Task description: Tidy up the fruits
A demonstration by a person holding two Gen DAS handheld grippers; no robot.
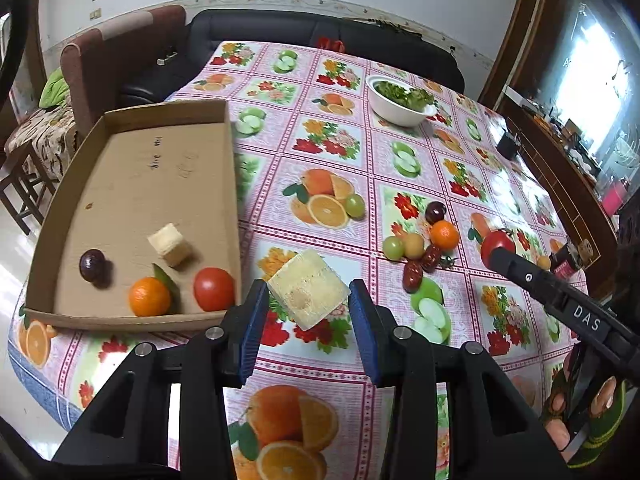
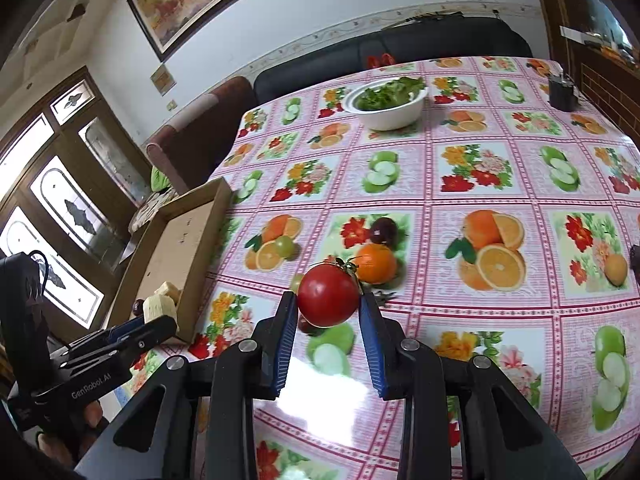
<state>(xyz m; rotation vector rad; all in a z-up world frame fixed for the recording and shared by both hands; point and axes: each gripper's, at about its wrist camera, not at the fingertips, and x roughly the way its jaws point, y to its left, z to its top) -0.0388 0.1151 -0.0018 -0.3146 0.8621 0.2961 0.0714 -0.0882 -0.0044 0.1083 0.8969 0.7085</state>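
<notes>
We hold a pale yellow block [image 1: 307,289] in the left gripper [image 1: 308,300], its blue pads pressing on the block's two sides, lifted clear of the flowered tablecloth [image 1: 360,152] and just beside the near right corner of the cardboard tray [image 1: 230,148]. In the tray lie a dark plum [image 1: 93,265], an orange [image 1: 149,296] with a green leaf against it, a tomato [image 1: 213,289] and a smaller pale block [image 1: 170,245], all gathered toward the near edge; the far part of the tray floor bears only some handwriting. Our right gripper [image 2: 329,312] is clamped on a second tomato [image 2: 328,294], which keeps its green stalk and hangs above the cloth. From the left view this tomato shows at the right, at the tip of the other tool's black arm. Behind it on the cloth sits the loose pile of fruit: another orange [image 1: 444,234], a dark plum [image 1: 435,212], a green grape [image 1: 393,248], a yellowish round fruit [image 1: 414,245] and two red dates [image 1: 422,264], touching or nearly touching one another. A lone green grape [image 1: 354,205] rests on a printed orange picture, between the tray and the pile. One more small yellow fruit [image 2: 616,269] lies well apart at the right of the cloth. At the far end of the table stands a white bowl [image 1: 394,114] of green leaves, and a small dark cup [image 2: 562,90] stands near the far right corner.
</notes>
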